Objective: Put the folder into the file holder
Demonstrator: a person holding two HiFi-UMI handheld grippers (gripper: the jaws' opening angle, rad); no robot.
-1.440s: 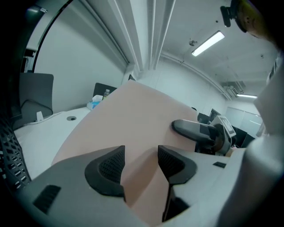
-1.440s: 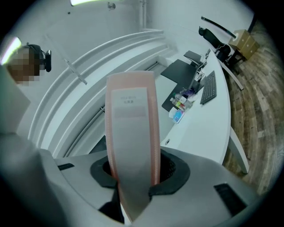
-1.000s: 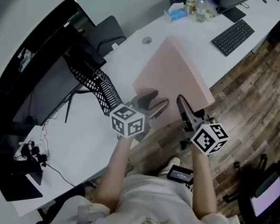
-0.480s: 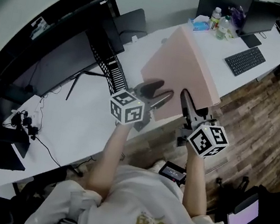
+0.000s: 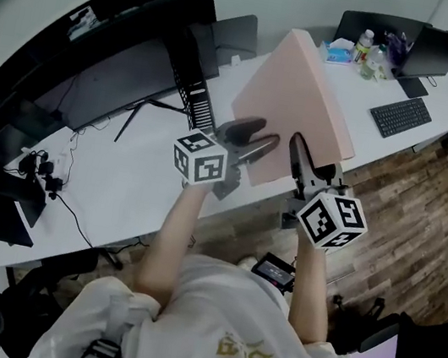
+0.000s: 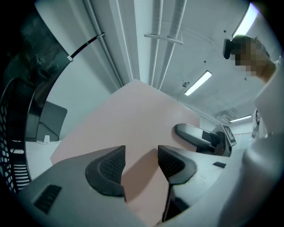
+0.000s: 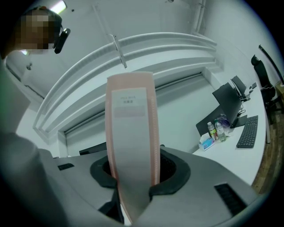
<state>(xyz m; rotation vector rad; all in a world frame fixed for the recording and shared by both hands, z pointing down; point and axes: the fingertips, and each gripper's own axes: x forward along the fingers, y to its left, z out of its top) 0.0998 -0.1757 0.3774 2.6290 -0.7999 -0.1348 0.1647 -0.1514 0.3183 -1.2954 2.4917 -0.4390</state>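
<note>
Right gripper view: the pink folder (image 7: 131, 137) is pinched by the right gripper (image 7: 133, 175); its white label (image 7: 128, 104) cannot be read. The left gripper (image 6: 141, 162) is spread wide open.

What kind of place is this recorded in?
Most likely an office: a long white desk with a keyboard, dark monitors and water bottles on it, above wood-look flooring.

Your folder (image 5: 296, 109) is pale pink; its spine carries a whitish label (image 7: 128, 104) with faint grey print. The left tongs (image 5: 253, 136) and right tongs (image 5: 300, 149) are grey with black ribbed pads (image 6: 111, 166), each topped in white with black square markers. The file holder (image 5: 198, 105) is black mesh on a white tabletop (image 5: 119, 190), above a brown wood-plank floor (image 5: 430, 176).
</note>
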